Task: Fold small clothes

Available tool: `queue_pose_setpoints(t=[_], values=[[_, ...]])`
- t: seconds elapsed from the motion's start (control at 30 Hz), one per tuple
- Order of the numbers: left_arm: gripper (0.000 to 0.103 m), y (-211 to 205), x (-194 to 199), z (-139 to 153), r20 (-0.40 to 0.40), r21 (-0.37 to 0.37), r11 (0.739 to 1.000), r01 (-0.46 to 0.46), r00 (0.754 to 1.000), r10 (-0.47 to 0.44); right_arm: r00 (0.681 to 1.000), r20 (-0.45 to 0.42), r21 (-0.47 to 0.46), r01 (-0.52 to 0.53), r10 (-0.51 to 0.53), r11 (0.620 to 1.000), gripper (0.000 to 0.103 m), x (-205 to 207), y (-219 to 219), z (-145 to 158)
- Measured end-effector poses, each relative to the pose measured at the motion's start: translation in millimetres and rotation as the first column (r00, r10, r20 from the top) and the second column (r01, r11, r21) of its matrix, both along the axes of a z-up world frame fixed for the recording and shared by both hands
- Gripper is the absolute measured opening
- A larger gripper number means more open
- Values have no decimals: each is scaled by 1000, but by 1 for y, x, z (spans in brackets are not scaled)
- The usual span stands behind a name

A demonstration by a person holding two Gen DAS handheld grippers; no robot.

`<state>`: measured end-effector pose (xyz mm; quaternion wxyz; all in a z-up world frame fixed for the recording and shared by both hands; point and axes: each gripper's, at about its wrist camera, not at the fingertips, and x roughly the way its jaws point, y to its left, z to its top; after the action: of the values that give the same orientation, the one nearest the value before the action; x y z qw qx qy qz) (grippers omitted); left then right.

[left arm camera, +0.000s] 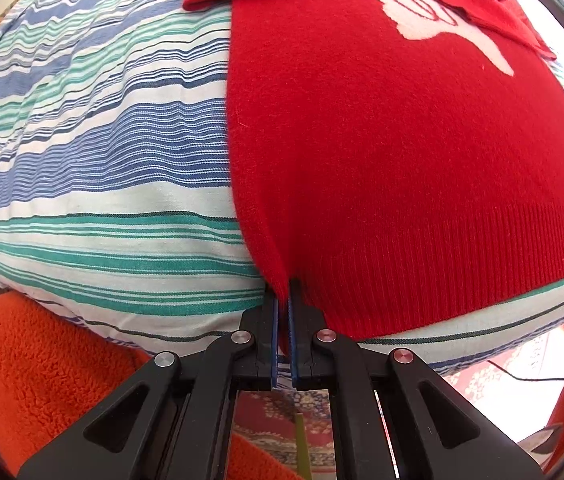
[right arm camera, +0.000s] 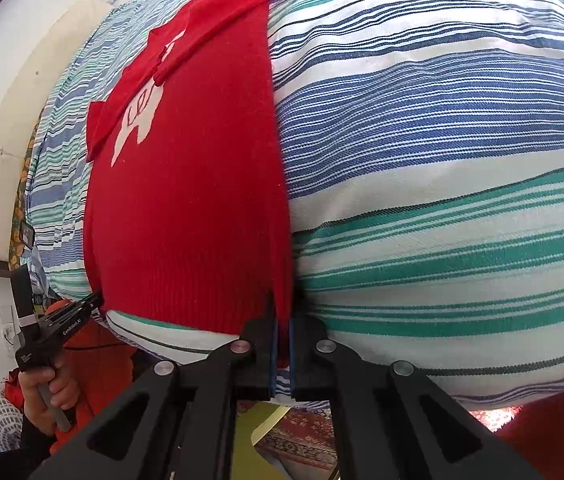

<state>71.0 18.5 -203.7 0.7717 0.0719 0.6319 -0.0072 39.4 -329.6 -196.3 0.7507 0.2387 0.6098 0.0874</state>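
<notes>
A small red knit sweater (left arm camera: 382, 140) with a white figure on its chest lies flat on a striped bedsheet (left arm camera: 94, 140), its sleeves folded in across the top. My left gripper (left arm camera: 284, 288) is shut on the sweater's near left hem corner. In the right wrist view the same sweater (right arm camera: 186, 200) shows, and my right gripper (right arm camera: 282, 308) is shut on its near right hem corner. At the lower left of that view, a hand holds the left gripper (right arm camera: 94, 300) at the other corner.
The bed (right arm camera: 442, 160) with blue, green and white stripes fills both views. An orange fleece sleeve (left arm camera: 42, 368) lies near the bed's front edge. A patterned rug (left arm camera: 282, 420) covers the floor below. A cream headboard (right arm camera: 14, 140) and white wall stand at the far left.
</notes>
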Motion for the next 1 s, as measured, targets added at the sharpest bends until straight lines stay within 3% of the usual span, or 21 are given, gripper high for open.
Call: queue_pose_setpoints(t=[0.17, 0.23, 0.27, 0.3, 0.33, 0.37, 0.4, 0.5, 0.57, 0.63, 0.73, 0.8, 0.87, 0.9, 0.93, 1.0], values=[[7, -4, -2, 3, 6, 17, 1000, 20, 1000, -20, 1000, 5, -30, -27, 27, 999, 2, 1, 5, 5], [21, -6, -9, 7, -7, 43, 998, 36, 999, -35, 999, -2, -33, -50, 50, 998, 5, 0, 6, 14], [45, -6, -12, 9, -17, 70, 997, 36, 999, -35, 998, -17, -31, -66, 66, 997, 14, -2, 5, 19], [79, -3, -15, 11, -34, 114, 993, 26, 999, -22, 995, -46, -43, -87, 85, 995, 20, -4, 3, 22], [90, 1, -17, 12, -49, 140, 990, 12, 999, -6, 991, -81, -65, -114, 109, 991, 31, -7, 1, 26], [92, 7, -19, 14, -65, 141, 990, -4, 998, 13, 984, -122, -104, -146, 133, 984, 45, -11, -2, 29], [87, 14, -23, 19, -81, 105, 994, -23, 996, 32, 977, -153, -155, -172, 148, 973, 55, -15, -8, 34], [85, 41, -30, 41, -49, 15, 993, -119, 992, 120, 975, -151, -358, -207, 163, 911, 55, -18, -33, 64], [85, 56, -28, 57, 9, 20, 984, -176, 984, 175, 976, -81, -493, -215, 201, 843, 55, -5, -38, 96], [85, 67, -22, 70, 67, 45, 972, -230, 972, 227, 957, 12, -584, -228, 290, 779, 55, 20, -25, 130], [85, 80, -12, 82, 123, 26, 950, -310, 944, 305, 864, 143, -630, -296, 482, 718, 58, 71, 26, 162], [85, 87, -7, 87, 123, -6, 935, -354, 928, 352, 745, 193, -661, -382, 638, 646, 67, 104, 73, 159], [85, 93, -6, 85, 122, -27, 924, -380, 917, 381, 632, 166, -688, -476, 757, 548, 66, 135, 114, 135], [85, 94, -10, 85, 122, -25, 920, -390, 913, 390, 594, 128, -697, -515, 794, 498, 66, 151, 132, 118], [85, 96, -14, 83, 120, -17, 917, -398, 910, 397, 569, 90, -704, -544, 817, 456, 64, 166, 147, 99], [85, 101, -13, 75, 101, 6, 911, -412, 907, 409, 542, 53, -699, -580, 839, 418, 50, 188, 169, 65]])
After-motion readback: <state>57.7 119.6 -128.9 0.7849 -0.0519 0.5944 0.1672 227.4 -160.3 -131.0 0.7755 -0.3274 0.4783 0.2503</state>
